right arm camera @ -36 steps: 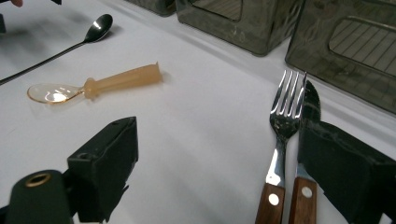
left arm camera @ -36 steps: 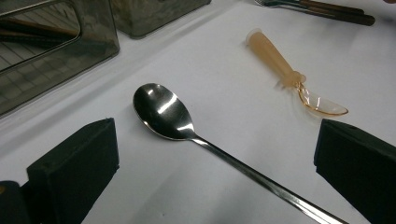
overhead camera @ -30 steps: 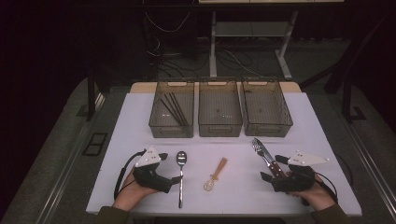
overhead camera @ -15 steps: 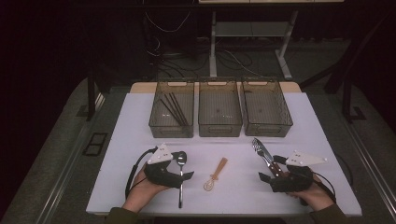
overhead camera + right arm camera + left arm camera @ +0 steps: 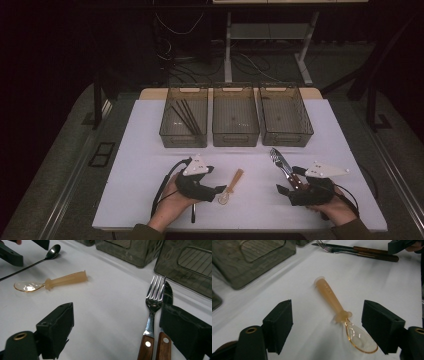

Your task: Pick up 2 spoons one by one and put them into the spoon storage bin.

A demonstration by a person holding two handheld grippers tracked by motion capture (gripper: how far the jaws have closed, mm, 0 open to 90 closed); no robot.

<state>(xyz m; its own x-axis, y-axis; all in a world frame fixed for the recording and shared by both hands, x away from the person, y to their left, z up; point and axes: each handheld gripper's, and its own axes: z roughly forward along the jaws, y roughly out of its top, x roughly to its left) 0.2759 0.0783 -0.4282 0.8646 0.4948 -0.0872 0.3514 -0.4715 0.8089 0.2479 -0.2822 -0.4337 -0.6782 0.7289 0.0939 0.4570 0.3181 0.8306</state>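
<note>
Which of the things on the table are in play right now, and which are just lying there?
In play:
- left tool, open around the spoon
- amber plastic spoon, lying between its jaws, not gripped

Lying about:
- metal spoon
- fork and knife, side by side
- three bins
- black sticks in the left bin

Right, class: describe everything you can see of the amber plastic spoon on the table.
The amber plastic spoon looks translucent, with a thick, rounded, cloudy handle flaring at its end, a small collar, and a clear glossy bowl facing up. It lies flat on the white table, bowl toward the person. It sits between the left gripper's jaws, which have just been closing but do not touch it yet. Nothing else touches it.
</note>
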